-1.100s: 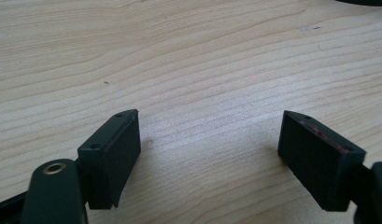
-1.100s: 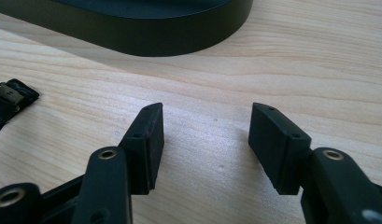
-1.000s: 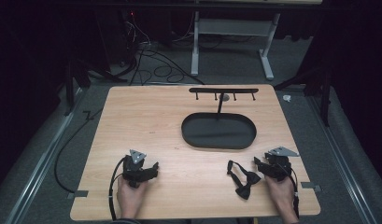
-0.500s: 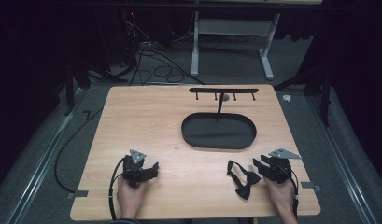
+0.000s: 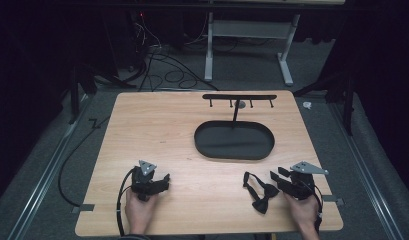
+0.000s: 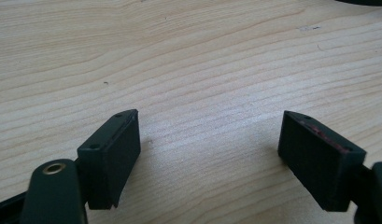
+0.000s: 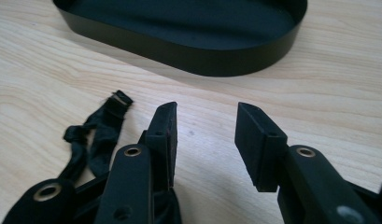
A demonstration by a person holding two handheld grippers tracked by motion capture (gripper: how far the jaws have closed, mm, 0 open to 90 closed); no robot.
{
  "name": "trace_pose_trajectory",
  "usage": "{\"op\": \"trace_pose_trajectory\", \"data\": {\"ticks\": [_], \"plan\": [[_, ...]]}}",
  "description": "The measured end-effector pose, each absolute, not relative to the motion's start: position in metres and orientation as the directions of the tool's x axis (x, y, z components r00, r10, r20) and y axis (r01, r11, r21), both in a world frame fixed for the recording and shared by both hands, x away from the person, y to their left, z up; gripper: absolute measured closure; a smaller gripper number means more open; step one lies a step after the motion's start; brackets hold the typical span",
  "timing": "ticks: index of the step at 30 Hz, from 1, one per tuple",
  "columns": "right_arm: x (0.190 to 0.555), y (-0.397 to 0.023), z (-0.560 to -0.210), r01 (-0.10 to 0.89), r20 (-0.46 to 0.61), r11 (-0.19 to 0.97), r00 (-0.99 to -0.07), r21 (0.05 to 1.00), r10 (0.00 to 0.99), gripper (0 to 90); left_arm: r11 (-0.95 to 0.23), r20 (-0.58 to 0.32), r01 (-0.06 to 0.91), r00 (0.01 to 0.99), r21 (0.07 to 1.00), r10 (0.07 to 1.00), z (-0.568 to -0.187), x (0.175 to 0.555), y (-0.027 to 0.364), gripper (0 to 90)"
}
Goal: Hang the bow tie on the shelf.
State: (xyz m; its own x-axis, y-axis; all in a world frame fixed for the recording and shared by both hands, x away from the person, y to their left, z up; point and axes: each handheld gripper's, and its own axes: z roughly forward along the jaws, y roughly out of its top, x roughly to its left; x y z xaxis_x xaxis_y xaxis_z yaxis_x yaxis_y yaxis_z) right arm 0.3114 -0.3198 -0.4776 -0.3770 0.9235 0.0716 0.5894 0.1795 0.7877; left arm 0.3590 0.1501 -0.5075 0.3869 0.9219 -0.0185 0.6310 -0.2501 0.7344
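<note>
Bow tie: a black bow tie (image 5: 262, 192) with its strap lies flat on the counter (image 5: 192, 150) near the front edge, just beside the right gripper (image 5: 282, 181) on its left. In the right gripper view the strap end (image 7: 116, 100) trails left of the near finger (image 7: 165, 133), outside the gap.

Right gripper: fingers spread apart, nothing between them, low over the wood and aimed toward the tray.

Left gripper: the left gripper (image 5: 159, 182) rests near the front left of the counter, well apart from the tie; its fingers (image 6: 111, 154) are wide apart over bare wood.

Tray and rack: a black oval tray (image 5: 234, 155) sits beyond the tie, with a post rising to a bar of small hooks (image 5: 239, 97).

Step in hand: likely the approach to pick up the tie; no grasp made yet.

Next move: probably the right gripper must turn left so the tie's knot or strap comes between the fingers, then close.

Change from earlier: the right gripper has drawn slightly back toward the front edge over the last second; the tie and left gripper lie as before.
</note>
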Motion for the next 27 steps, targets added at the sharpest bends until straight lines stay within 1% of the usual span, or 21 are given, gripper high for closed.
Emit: {"op": "trace_pose_trajectory", "data": {"ticks": [8, 21, 27], "plan": [[0.307, -0.312, -0.468, 0.589, 0.109, 0.171, -0.41, 0.79, 0.906, 61.1, -0.251, -0.018, 0.631, 0.387, 0.734, 0.922, -0.508, 0.359, 0.15, 21.4], [0.31, -0.291, -0.46, 0.577, 0.102, 0.245, -0.502, 0.779, 0.859, 61.4, -0.25, -0.018, 0.63, 0.387, 0.735, 0.922, -0.508, 0.359, 0.15, 21.4], [0.317, -0.282, -0.461, 0.585, 0.105, 0.267, -0.524, 0.766, 0.845, 61.7, -0.25, -0.018, 0.63, 0.387, 0.735, 0.922, -0.508, 0.359, 0.15, 21.4]]}}
